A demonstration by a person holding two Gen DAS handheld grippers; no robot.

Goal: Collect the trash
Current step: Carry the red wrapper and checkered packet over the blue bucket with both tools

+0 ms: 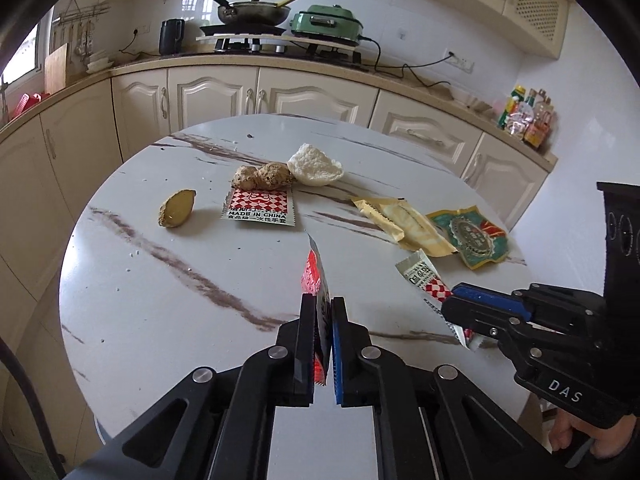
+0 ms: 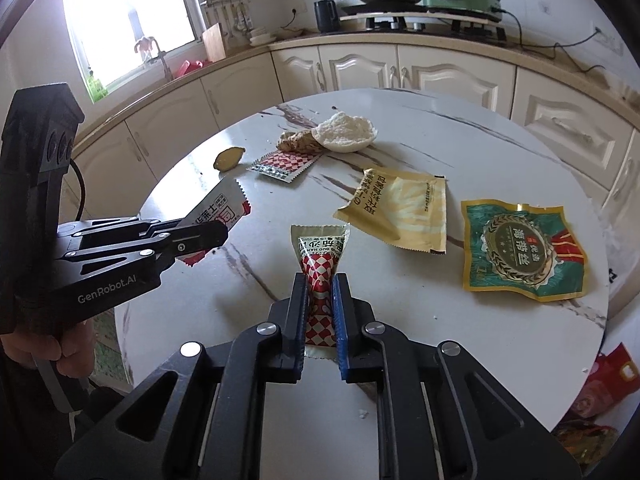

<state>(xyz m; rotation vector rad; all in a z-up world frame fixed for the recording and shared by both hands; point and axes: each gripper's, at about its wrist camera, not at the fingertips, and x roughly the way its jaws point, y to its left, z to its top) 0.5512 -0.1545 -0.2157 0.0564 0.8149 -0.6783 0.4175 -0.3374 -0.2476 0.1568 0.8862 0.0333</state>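
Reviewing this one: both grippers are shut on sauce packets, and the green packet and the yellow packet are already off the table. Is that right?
Not quite. The left gripper and right gripper are each shut on a packet, but the right wrist view shows the green packet and yellow packet still lying on the table.

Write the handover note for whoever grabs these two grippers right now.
Left gripper: shut on a red-and-silver packet, lifted off the table.
Right gripper: shut on a checkered sachet.
Done: both picked up, neither binned yet.
Left on the table: checkered glove packet, yellow wrapper, green wrapper, ginger root, ginger slice, rice cracker.
No bin clearly in view; a red bag sits beside the table.
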